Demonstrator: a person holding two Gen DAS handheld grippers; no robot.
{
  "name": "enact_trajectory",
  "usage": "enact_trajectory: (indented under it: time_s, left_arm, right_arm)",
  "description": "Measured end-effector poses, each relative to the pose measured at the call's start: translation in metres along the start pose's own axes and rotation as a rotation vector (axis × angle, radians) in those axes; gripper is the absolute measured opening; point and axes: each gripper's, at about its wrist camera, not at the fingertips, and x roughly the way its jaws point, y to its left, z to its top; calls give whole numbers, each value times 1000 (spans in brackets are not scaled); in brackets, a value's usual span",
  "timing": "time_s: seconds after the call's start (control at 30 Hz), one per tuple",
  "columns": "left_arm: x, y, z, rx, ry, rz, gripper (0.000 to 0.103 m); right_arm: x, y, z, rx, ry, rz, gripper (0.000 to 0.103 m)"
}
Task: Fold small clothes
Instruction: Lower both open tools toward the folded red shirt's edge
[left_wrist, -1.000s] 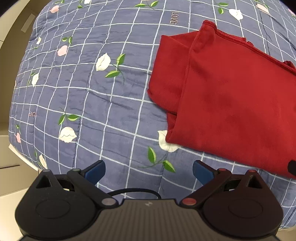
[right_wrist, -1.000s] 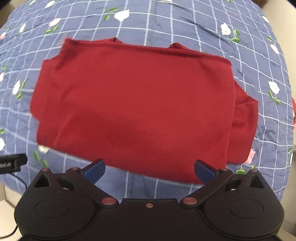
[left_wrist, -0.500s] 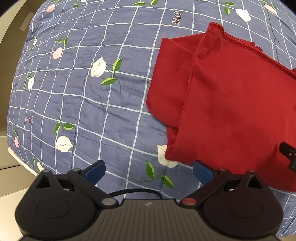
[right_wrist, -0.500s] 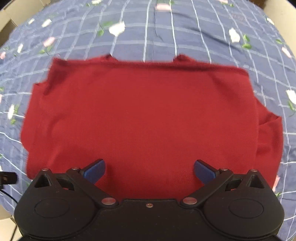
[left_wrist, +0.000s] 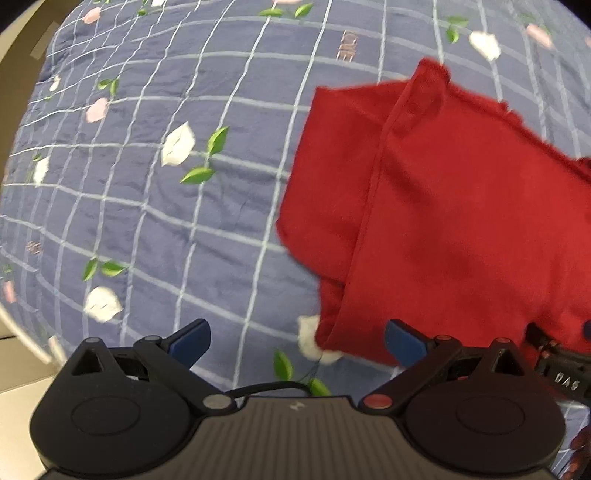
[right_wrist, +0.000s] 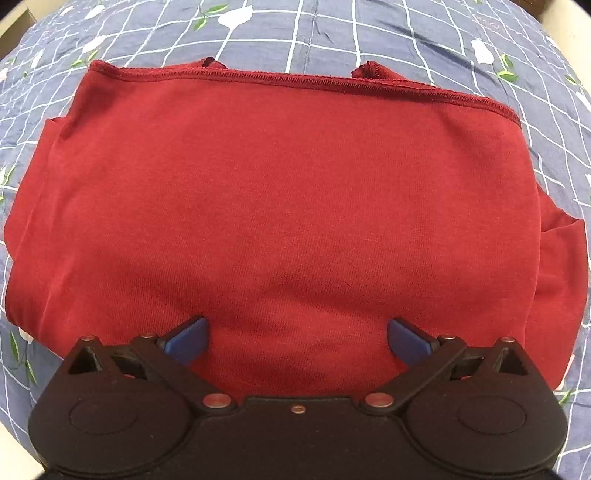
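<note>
A: What was nearest the right gripper (right_wrist: 297, 334)?

B: Its 2 blue pads (right_wrist: 188, 334) stood wide apart with nothing between them, poised over the near edge of the red garment (right_wrist: 280, 192). I could not tell whether they touched the cloth.

A: And the garment itself?

B: It lay folded flat on the blue quilt (right_wrist: 369, 33), which had a white grid and a flower print. Its stitched hem ran along the far side, and a sleeve fold stuck out at the right.

A: What about the left gripper (left_wrist: 297, 339)?

B: Its jaws were wide open too, and empty. They were just beside the garment's (left_wrist: 461, 221) near left corner, mostly over bare quilt (left_wrist: 147, 221). That view was a little blurred.

A: Anything further out?

B: A black part of the other gripper (left_wrist: 557, 363) showed at the right edge, over the garment. Beyond it, the garment's layered left side reached away across the quilt.
</note>
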Motion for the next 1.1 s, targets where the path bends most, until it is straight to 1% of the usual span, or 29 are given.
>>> enact_trajectory:
  time_s: [0.07,0.17,0.33,0.4,0.47,0.57,0.6,0.67,0.7,0.73,0.8,0.9,1.0,1.1]
  left_arm:
    - [-1,6,-2,-12,-58,-31,102]
    - [2,15,-1,-7,-103,-62,102]
    - [14,23,6,7,-124,-91,102]
    - [23,21,10,7,-114,-86,102]
    - [33,18,11,8,-88,-97,102]
    - [48,13,12,-18,-20,-173,102]
    - [52,12,10,-34,-1,-204,101]
    - [57,9,7,-48,18,-243,93]
    - [58,7,5,-49,23,-248,86]
    - [60,5,4,-50,25,-249,82]
    - [62,3,2,-55,25,-243,81]
    - [63,3,2,-63,28,-242,79]
    - [64,5,3,-73,37,-244,80]
    - [66,7,3,-85,46,-242,82]
  right_arm:
    - [-2,0,-2,-2,-12,4,103]
    - [-3,1,-3,-8,-20,6,103]
    - [-5,2,-4,-9,-33,4,103]
    - [-5,2,-5,-10,-39,5,103]
    - [-6,2,-7,-12,-46,5,103]
    - [-7,2,-8,-19,-53,6,103]
    - [-7,2,-8,-23,-53,6,103]
    - [-7,3,-9,-38,-51,6,103]
    - [-7,4,-10,-49,-51,6,103]
    - [-7,6,-10,-63,-50,4,103]
    - [-6,10,-13,-113,-48,-7,103]
    - [-4,20,-21,-218,-48,-46,103]
    - [-5,22,-23,-218,-51,-55,103]
    - [-4,23,-22,-216,-46,-58,103]
